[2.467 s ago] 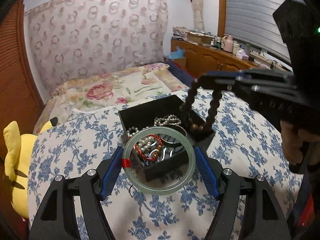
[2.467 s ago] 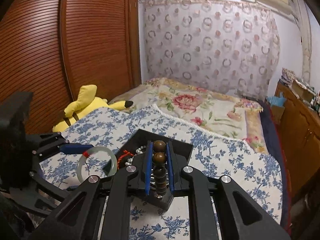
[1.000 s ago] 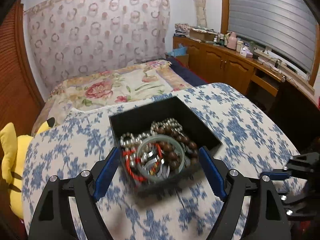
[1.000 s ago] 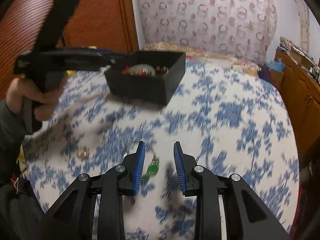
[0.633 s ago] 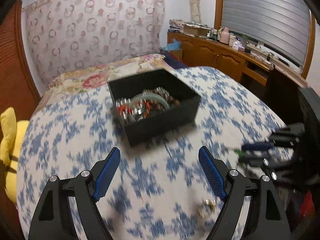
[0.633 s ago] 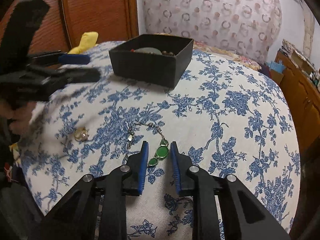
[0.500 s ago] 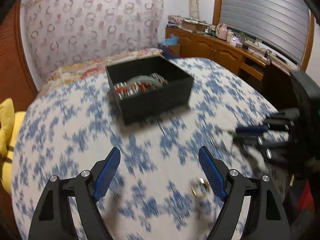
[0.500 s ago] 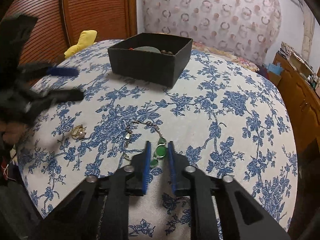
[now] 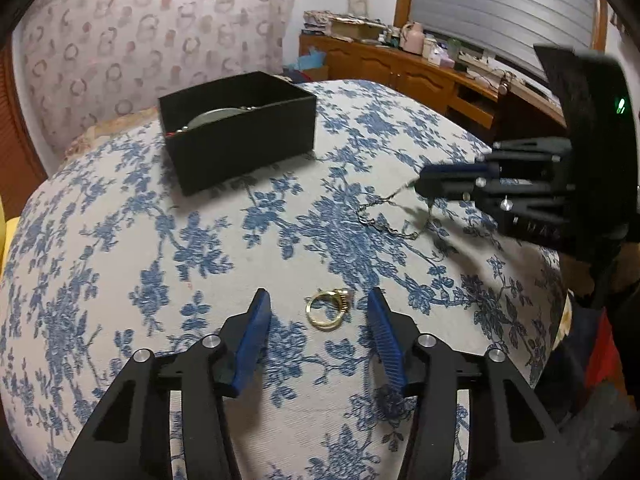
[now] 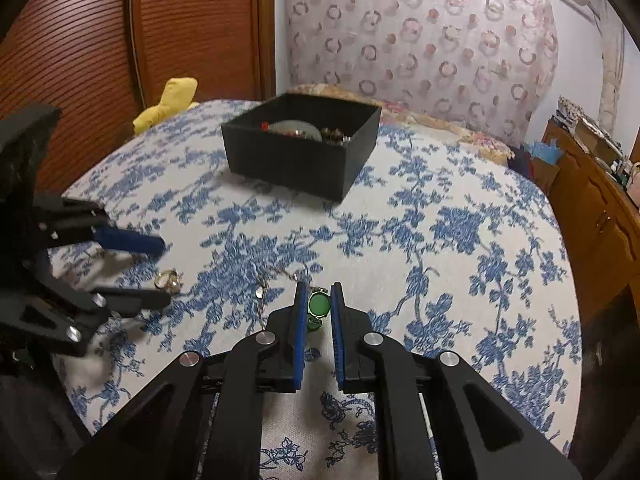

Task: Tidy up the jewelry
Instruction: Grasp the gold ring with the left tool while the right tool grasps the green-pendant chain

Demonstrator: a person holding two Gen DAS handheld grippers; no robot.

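Table cover: white cloth printed with blue flowers (image 9: 120, 240), spread over a rounded surface.
Soft toy: yellow plush (image 10: 172, 100) at the far left edge of the cloth, partly hidden.
Doors: reddish-brown slatted wooden panels (image 10: 120, 40) behind the plush toy.
Curtain: pale pink fabric with a ring pattern (image 9: 152, 32) along the back wall.
Bedspread: cream floral fabric (image 10: 440, 128) just beyond the cloth.
Cabinet: long low wooden unit (image 9: 400, 68) under the window, its top crowded with small items too blurred to name.
Window: grey slatted roller blind (image 9: 500, 0) in a wooden frame.
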